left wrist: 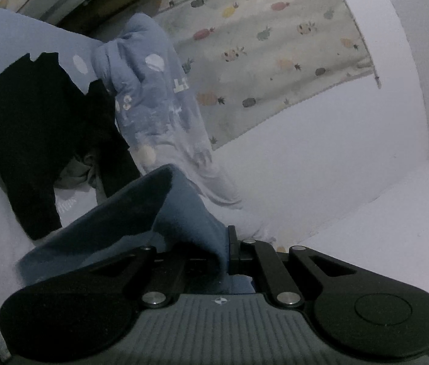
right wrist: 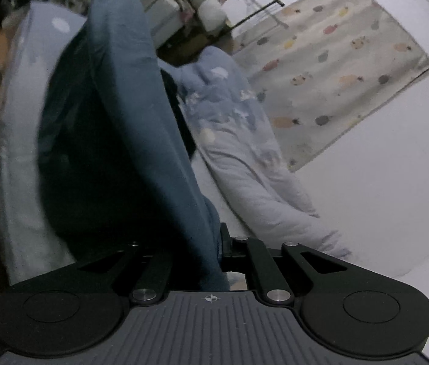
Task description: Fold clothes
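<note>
A dark blue garment (left wrist: 141,213) drapes over my left gripper (left wrist: 226,249), whose jaws are shut on its edge. The same blue garment (right wrist: 123,127) hangs as a long, stretched sheet in the right wrist view, and my right gripper (right wrist: 219,246) is shut on its lower edge. A black garment (left wrist: 41,133) lies spread on the bed to the left, partly over a grey piece of cloth (left wrist: 77,176). The left finger of each gripper is hidden under the blue cloth.
A light blue quilt with white prints (left wrist: 159,103) lies bunched along the bed (left wrist: 305,167); the quilt (right wrist: 238,140) also shows beyond the hanging cloth. A pineapple-print cloth (left wrist: 269,48) hangs on the white wall. Shelving and clutter (right wrist: 178,15) stand at the far end.
</note>
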A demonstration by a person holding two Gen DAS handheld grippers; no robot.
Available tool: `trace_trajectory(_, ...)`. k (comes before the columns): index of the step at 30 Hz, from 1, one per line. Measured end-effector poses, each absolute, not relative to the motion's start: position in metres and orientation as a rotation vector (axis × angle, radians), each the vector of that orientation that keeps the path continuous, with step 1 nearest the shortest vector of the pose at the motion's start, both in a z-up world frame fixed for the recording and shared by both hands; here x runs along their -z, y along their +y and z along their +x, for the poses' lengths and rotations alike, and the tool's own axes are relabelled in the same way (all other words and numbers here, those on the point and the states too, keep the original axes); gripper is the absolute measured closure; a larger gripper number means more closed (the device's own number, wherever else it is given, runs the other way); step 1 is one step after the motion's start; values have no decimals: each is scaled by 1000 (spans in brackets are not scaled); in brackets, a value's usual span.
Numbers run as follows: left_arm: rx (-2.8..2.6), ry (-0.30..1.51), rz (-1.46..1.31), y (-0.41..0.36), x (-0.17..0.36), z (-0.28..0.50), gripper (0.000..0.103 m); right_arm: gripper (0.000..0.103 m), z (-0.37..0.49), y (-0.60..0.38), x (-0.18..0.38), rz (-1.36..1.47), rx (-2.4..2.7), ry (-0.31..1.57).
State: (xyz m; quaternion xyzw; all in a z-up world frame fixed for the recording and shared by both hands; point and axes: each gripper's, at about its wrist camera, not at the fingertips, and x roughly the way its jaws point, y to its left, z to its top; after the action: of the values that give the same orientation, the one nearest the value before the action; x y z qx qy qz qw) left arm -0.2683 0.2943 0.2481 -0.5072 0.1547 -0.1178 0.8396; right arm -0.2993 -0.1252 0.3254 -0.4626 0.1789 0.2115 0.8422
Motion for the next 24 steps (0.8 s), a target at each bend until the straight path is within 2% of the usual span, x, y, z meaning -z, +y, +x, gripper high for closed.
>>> trace_trajectory(5,127,446,-1100,293,-210,-218,97,95,-232,-133,-312,-866,-546,510)
trace_trajectory(10,-16,591,-1117,289,-146,-134,97,95,-135,-137,-244,-774,-623,670)
trace_trajectory(17,-157,740,-1042,279,-84,1,97,94,3,-157,-166,-588,-697,896)
trace_trajectory(20,-162,816,-1027,283,-41,52,97,79,49,-182,-132,-416,-701,974)
trace_trajectory(21,-157,817,-1032,286,-31,59,88,72,64,-192,-118,-357,-680,1000)
trace_trajectory(23,-140,807,-1042,292,-13,70,86,67,87,-210,-97,-269,-602,1016)
trace_trajectory(24,-110,772,-1047,295,-14,68,80,67,95,-220,-90,-227,-548,1007)
